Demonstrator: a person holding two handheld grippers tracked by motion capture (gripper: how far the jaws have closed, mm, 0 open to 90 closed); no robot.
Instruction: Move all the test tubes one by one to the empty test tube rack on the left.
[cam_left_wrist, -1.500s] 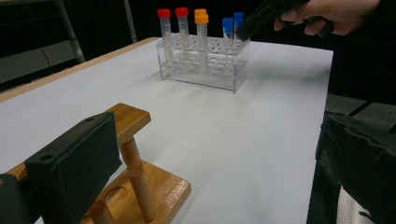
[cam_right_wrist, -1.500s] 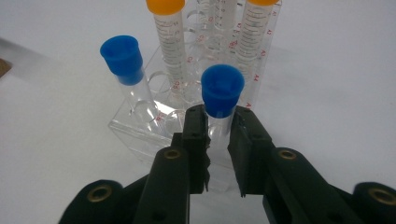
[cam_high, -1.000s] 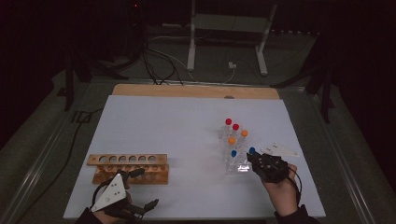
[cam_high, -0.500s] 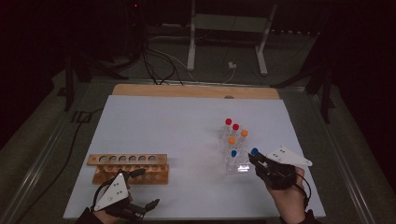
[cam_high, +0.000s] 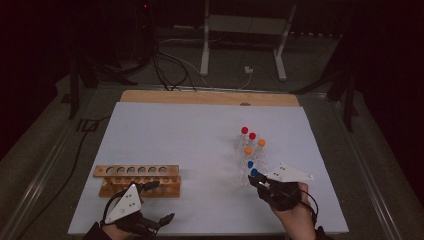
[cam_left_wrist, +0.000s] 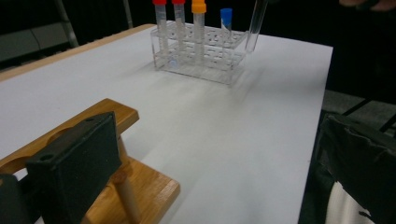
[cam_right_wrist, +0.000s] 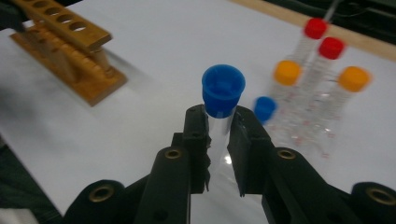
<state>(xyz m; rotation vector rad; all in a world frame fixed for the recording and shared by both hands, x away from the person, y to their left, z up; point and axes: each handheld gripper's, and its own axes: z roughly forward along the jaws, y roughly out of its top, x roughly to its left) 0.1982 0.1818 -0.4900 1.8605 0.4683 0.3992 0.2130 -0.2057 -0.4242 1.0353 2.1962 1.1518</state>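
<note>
A clear rack (cam_high: 248, 159) on the right of the white sheet holds capped tubes: two red, two orange and one blue (cam_high: 248, 164). At its near end my right gripper (cam_high: 258, 181) is shut on another blue-capped tube (cam_high: 254, 172). The right gripper view shows both pads of my right gripper (cam_right_wrist: 219, 126) pressing the clear tube just under its blue cap (cam_right_wrist: 222, 89). In the left gripper view that tube (cam_left_wrist: 255, 25) hangs beside the clear rack (cam_left_wrist: 201, 53), its bottom clear of the rack. An empty wooden rack (cam_high: 136, 179) lies at the near left. My left gripper (cam_high: 159, 202) stands open just in front of it, holding nothing.
The white sheet (cam_high: 190, 135) covers a wooden board whose far edge (cam_high: 210, 97) shows. Beyond the table stand a metal frame (cam_high: 245, 30) and loose cables on the floor. The near jaw of my left gripper sits close against the wooden rack (cam_left_wrist: 140, 186).
My right gripper has drawn back toward the near edge and slightly up, carrying the blue-capped tube with it. The left gripper has kept still.
</note>
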